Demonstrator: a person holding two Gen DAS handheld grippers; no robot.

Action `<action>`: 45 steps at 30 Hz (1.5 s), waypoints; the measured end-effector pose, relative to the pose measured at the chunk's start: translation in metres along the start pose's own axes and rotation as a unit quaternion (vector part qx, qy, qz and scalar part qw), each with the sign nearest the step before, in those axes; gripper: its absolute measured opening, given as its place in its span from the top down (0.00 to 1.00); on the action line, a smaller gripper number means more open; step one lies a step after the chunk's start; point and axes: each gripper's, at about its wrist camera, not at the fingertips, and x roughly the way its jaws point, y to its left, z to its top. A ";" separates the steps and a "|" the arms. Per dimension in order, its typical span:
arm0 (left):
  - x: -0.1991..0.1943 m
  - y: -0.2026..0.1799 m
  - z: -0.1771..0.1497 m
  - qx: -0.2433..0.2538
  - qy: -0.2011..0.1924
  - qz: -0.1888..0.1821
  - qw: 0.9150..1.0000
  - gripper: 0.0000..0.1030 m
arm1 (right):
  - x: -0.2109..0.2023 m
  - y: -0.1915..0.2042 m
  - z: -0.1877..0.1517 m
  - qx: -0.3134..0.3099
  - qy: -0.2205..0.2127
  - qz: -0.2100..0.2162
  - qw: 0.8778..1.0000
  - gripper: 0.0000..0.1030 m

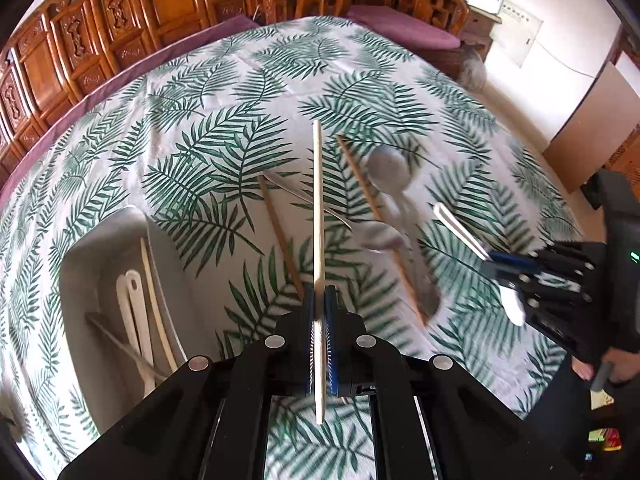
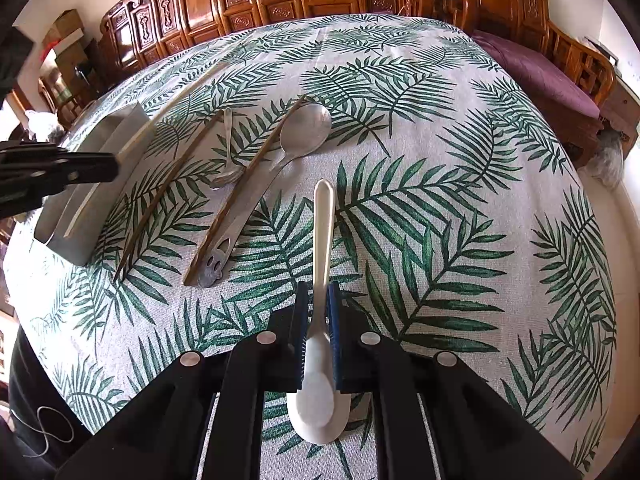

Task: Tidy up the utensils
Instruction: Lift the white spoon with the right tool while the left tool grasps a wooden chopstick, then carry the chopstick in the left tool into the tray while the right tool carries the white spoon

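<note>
The left gripper pinches a pale chopstick near one end; it could pivot and miss the tray at lower left. The right gripper clamps a white spoon.

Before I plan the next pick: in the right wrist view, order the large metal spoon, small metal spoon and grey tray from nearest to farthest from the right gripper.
1. Large metal spoon, just left of the right gripper.
2. Small metal spoon, further left.
3. Grey tray, far left.
</note>
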 end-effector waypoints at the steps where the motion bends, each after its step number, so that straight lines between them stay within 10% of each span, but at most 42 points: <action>1: -0.004 0.000 -0.002 0.000 -0.003 -0.001 1.000 0.96 | 0.000 0.001 0.000 -0.001 0.000 -0.001 1.000 0.89; 45: -0.073 0.131 -0.083 -0.131 -0.065 0.025 0.989 0.95 | -0.073 0.152 0.066 -0.112 -0.055 0.034 0.992 0.92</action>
